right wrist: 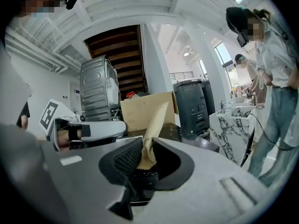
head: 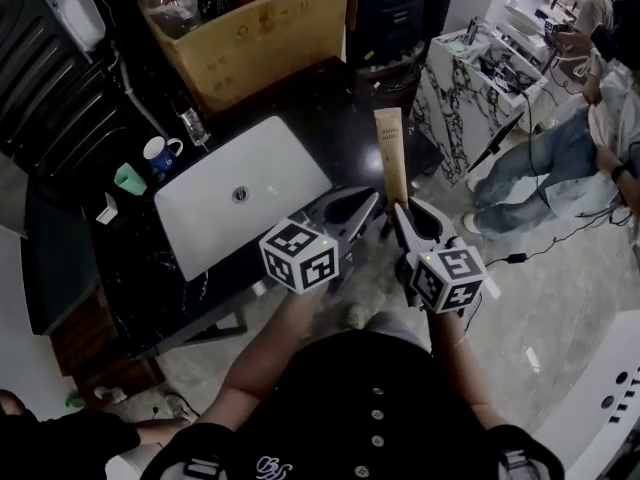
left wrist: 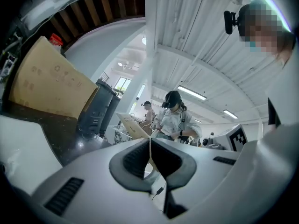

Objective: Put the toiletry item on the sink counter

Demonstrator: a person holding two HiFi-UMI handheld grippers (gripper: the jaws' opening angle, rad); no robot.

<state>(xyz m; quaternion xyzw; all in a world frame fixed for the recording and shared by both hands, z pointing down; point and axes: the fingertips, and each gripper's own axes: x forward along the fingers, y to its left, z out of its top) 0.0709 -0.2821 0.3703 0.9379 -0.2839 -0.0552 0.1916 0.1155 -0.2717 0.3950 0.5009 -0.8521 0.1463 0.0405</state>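
Firmly clamped, tan tube (head: 390,150) in right gripper (right wrist: 145,148), print seemingly illegible

On counter (head: 330,118): mug (head: 160,152) + cup (head: 129,179) L of sink (head: 200,218); box (head: 250,38) behind sink; tube (head: 390,153) R of sink.

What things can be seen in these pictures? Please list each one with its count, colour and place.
tube: one, tan, in the right gripper, by the counter's edge
sink basin: one, white, set in the counter
counter: one, black
cardboard box: one, brown, at the counter's far end
mug: one, blue, left of the basin
cup: one, green, beside the mug
marble stand: one, white with dark veins, at the right
person in jeans: one, beside the marble stand
left gripper: one, grey, jaws together, empty
right gripper: one, grey, closed on the tube
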